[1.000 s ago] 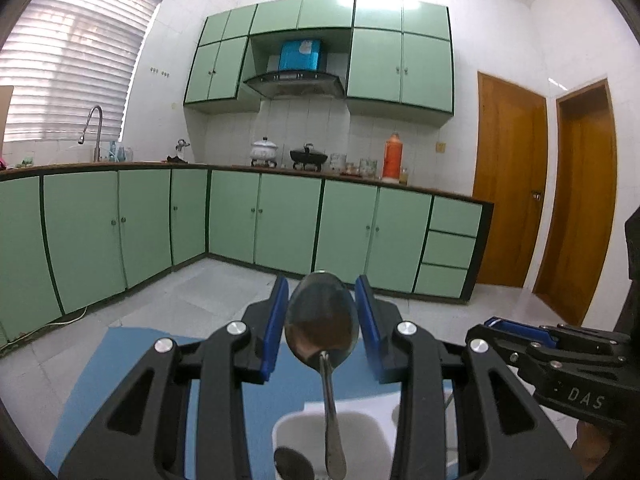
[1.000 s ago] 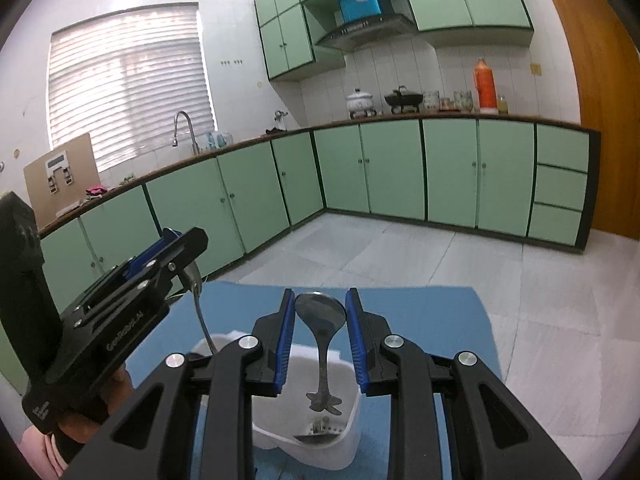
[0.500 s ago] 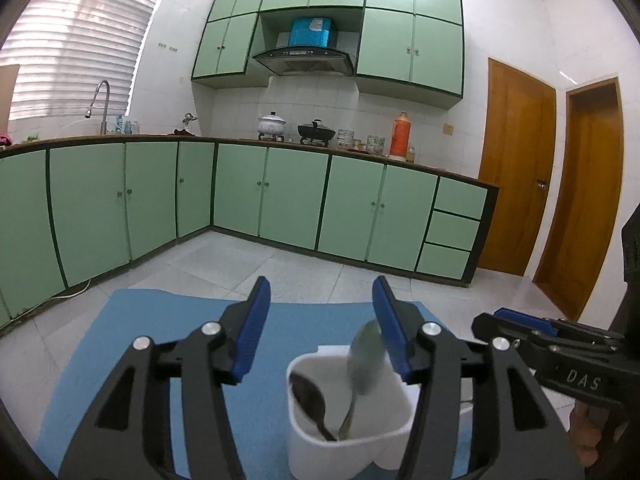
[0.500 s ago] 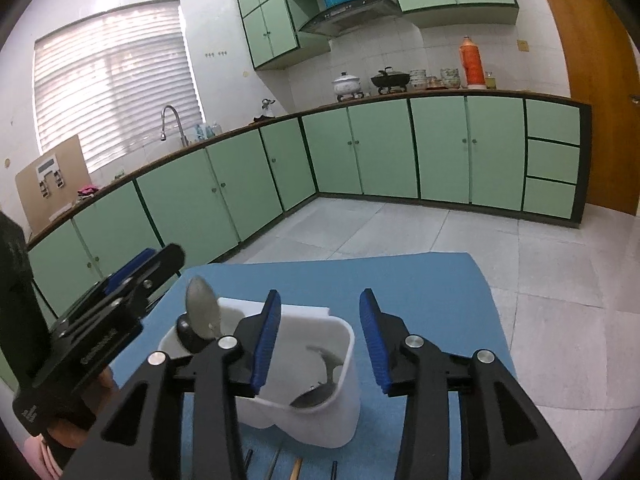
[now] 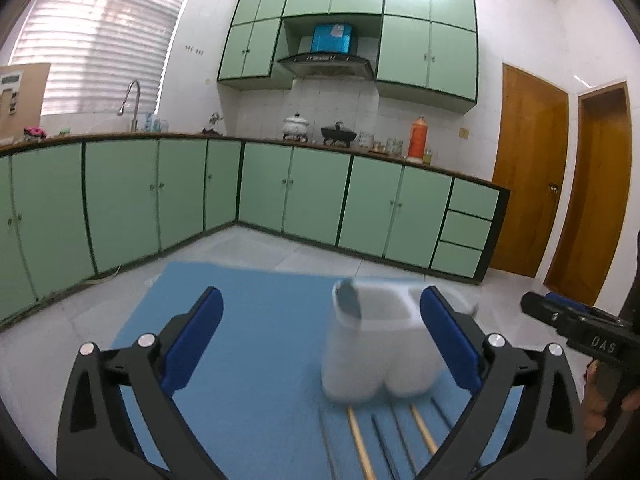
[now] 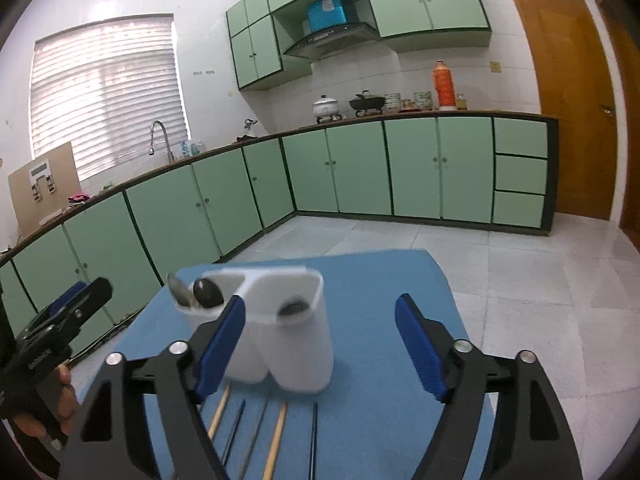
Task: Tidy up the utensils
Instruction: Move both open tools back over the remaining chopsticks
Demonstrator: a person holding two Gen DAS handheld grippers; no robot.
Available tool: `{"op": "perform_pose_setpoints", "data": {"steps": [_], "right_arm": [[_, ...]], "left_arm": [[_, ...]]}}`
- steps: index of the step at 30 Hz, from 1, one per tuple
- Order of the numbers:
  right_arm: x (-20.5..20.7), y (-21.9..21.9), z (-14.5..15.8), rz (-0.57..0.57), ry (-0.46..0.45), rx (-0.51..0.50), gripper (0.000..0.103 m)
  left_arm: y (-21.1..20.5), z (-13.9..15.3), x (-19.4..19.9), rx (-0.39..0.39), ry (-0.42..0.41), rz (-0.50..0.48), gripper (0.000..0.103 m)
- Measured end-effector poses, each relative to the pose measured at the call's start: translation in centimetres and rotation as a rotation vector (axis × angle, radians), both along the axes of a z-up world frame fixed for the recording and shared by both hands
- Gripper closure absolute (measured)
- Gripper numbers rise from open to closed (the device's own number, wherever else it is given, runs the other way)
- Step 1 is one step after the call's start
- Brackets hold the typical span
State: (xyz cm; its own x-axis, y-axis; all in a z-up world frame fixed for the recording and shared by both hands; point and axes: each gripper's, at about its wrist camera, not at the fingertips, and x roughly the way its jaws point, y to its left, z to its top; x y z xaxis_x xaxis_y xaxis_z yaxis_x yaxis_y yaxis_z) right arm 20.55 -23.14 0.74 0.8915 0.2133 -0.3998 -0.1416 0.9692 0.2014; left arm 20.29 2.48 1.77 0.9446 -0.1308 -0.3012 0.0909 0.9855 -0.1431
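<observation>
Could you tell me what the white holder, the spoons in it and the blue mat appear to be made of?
Holder: likely matte white plastic, with smooth moulded, rounded walls. Spoons: probably polished metal, grey and reflective. Mat: possibly foam or fabric, flat blue without shine; the blur leaves it open.

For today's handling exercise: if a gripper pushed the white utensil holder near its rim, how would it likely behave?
The white utensil holder stands tall on a narrow base, so it might tip. It looks like thin plastic, probably light. The spoons lean in one compartment, likely shifting weight that way.
</observation>
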Motion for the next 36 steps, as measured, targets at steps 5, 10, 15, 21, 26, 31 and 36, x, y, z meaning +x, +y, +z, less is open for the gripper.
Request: {"op": "perform_pose_setpoints", "data": {"steps": [5, 10, 15, 21, 26, 31, 36], "right_arm": [[-3.9, -0.2, -2.2, -0.031, 0.012, -0.031, 0.013], [-6.8, 0.0, -4.2, -0.032, 0.04, -0.053, 0.009], [-9.7, 0.4, -6.6, -0.042, 0.059, -0.071, 0.008], [-12.7, 0.7, -10.0, -0.075, 0.071, -0.115, 0.008], [-14.1, 0.7, -12.0, -0.071, 0.079, -0.126, 0.008], [-15.3, 0.6, -13.4, -0.071, 0.079, -0.12, 0.008], [-15.9, 0.8, -14.2, -0.069, 0.062, -0.139, 0.02]], "left_arm": [[0.9, -2.3, -3.7, 0.024, 0.057, 0.019, 0.006], [1.4, -4.4, -6.2, 0.038, 0.133, 0.031, 0.005], [1.4, -6.8, -8.9, 0.059, 0.193, 0.028, 0.005], [1.5, -9.4, -11.4, 0.095, 0.237, 0.038, 0.005], [1.3, -10.7, -12.6, 0.112, 0.236, 0.045, 0.005], [1.1, -11.6, -13.7, 0.112, 0.218, 0.053, 0.005], [1.0, -12.1, -14.1, 0.092, 0.215, 0.059, 0.006]]}}
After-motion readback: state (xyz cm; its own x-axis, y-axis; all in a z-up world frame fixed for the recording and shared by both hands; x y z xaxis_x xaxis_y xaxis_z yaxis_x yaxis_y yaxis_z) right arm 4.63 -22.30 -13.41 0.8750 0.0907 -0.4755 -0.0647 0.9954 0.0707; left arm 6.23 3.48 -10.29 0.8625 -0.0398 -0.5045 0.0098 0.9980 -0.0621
